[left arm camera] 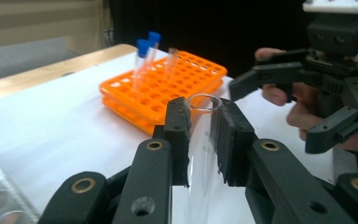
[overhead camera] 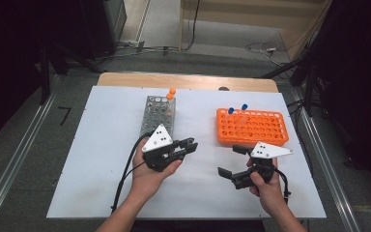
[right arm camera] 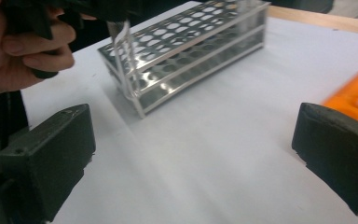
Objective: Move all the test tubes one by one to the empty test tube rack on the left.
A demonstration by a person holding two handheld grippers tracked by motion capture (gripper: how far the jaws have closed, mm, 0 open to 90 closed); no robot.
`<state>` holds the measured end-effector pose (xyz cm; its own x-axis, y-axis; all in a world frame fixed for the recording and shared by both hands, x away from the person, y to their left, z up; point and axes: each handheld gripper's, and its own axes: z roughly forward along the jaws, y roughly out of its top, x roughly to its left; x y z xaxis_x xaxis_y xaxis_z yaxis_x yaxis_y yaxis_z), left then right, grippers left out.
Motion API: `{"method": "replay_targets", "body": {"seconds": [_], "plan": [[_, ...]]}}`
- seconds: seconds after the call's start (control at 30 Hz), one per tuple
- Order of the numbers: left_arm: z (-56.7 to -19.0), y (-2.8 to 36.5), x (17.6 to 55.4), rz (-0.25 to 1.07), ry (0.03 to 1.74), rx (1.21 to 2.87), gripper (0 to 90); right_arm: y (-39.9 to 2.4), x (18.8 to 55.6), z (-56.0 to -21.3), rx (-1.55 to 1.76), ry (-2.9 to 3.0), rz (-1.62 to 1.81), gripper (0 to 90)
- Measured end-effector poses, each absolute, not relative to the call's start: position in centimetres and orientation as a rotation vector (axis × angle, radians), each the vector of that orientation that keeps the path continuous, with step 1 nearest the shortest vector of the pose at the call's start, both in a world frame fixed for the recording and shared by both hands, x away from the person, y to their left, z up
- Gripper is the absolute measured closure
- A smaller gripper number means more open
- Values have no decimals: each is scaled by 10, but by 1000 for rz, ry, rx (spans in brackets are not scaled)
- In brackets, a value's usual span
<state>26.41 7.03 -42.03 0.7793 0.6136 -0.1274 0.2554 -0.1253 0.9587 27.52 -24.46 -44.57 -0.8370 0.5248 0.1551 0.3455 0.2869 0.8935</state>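
My left gripper [overhead camera: 189, 144] is shut on a clear, uncapped test tube [left arm camera: 200, 154], held upright between its pads above the white table top. The same tube [right arm camera: 121, 51] hangs in front of the metal rack [right arm camera: 191, 51] in the right gripper view. My right gripper [overhead camera: 231, 160] stands wide open with nothing between its jaws, just in front of the orange rack [overhead camera: 252, 126]. It also shows open [left arm camera: 272, 114] in the left gripper view. The orange rack [left arm camera: 168, 84] holds two blue-capped tubes [left arm camera: 142, 49] and one clear tube [left arm camera: 171, 58].
The metal rack [overhead camera: 158, 116] stands at the middle left of the white board [overhead camera: 101, 159], with two orange-capped tubes [overhead camera: 170, 94] at its far end. A wooden table edge [overhead camera: 188, 79] runs along the back. Bare board lies between the two hands.
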Motion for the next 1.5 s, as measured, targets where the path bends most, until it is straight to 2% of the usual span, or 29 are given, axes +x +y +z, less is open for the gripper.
{"method": "replay_targets", "body": {"seconds": [0.3,0.93,1.5], "plan": [[-412,87,281,406,746,1675,769,-284,273,-446,901,2291,1547,0],[-398,114,344,511,849,1612,769,-339,267,-453,1033,2203,1514,0],[-402,122,387,567,915,1566,769,-341,271,-458,1035,2201,1457,0]]}}
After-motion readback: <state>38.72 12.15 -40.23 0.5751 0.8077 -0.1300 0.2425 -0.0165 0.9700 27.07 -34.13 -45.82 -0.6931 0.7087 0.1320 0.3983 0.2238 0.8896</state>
